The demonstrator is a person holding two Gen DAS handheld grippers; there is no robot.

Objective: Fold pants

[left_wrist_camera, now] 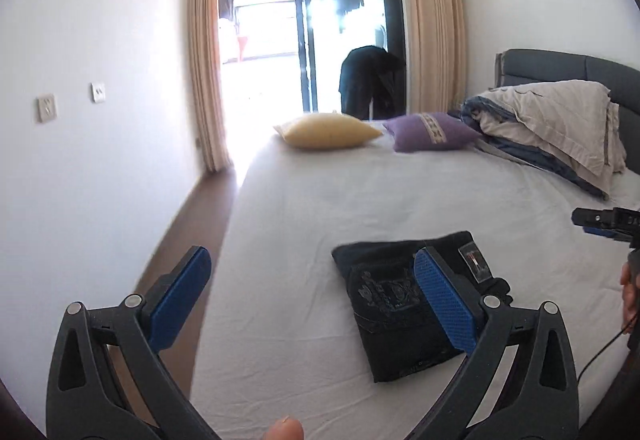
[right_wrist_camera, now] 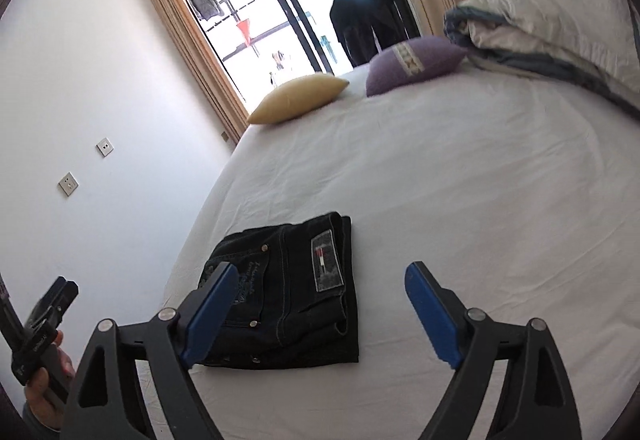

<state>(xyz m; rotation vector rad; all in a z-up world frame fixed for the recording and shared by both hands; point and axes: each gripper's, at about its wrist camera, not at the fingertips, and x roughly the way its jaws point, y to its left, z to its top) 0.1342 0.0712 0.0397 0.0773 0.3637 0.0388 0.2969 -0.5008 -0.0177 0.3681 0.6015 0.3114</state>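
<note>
Bedroom, white bed sheet point(right_wrist_camera: 440, 200). Pants point(right_wrist_camera: 288, 292) folded compact, lower centre of frame. My left gripper point(left_wrist_camera: 312, 280) and right gripper point(right_wrist_camera: 316, 292) both spread wide, empty. Risk: pad snags top layer, fold springs open.

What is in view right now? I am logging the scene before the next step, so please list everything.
Folded black denim pants: one, black, near end of the bed.
White bed sheet: one, white, covering the mattress.
Yellow cushion: one, pale yellow, far end of the bed.
Purple cushion: one, purple with a pale band, beside the yellow one.
Rolled cream-and-blue duvet: one, by the grey headboard.
Beige curtains: two, flanking the glass door.
Wall sockets: two, white, left wall.
Left gripper: one, black with blue pads, open, empty.
Right gripper: one, same colours, open, empty.
</note>
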